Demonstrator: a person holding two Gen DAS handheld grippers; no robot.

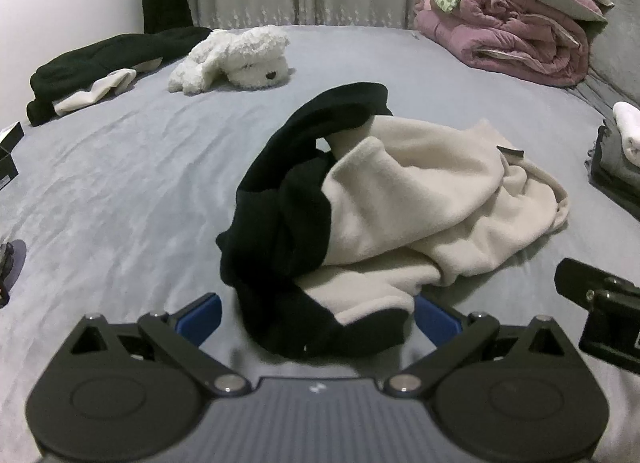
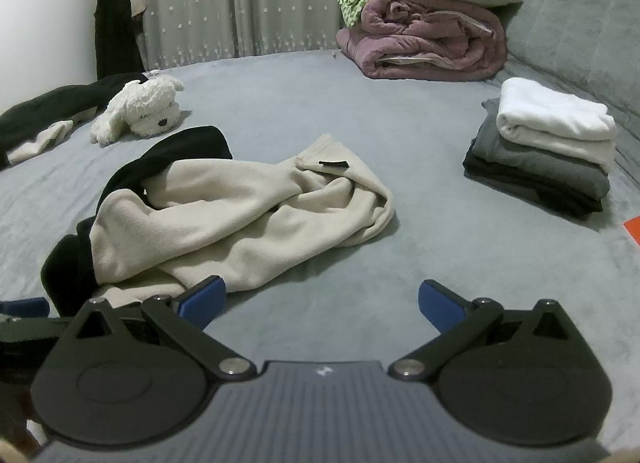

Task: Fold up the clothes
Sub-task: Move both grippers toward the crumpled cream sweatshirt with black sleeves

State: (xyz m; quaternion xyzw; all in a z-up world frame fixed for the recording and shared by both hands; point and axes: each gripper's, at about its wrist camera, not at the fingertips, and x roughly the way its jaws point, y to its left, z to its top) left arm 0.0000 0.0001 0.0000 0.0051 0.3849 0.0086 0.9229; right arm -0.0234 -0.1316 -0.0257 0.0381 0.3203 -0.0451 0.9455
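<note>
We see a crumpled cream-and-black fleece garment (image 2: 240, 215), soft and matt, on a grey velvety bed sheet (image 2: 440, 247). Far left lies a shaggy white plush dog (image 2: 140, 111); far right, a smooth mauve quilted duvet (image 2: 424, 43). Our matt black plastic left claw (image 1: 318, 317) has blue pads.

White plush dog (image 1: 236, 59), probably; rolled mauve quilt (image 2: 424, 39).

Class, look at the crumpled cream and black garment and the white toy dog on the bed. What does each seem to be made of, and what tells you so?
Cream and black garment: probably fleece, with a matte, slightly fuzzy surface and soft, thick, rounded folds.
Toy dog: looks like curly plush pile over soft stuffing, with a tufted, woolly surface and a limp, slumped shape.
</note>
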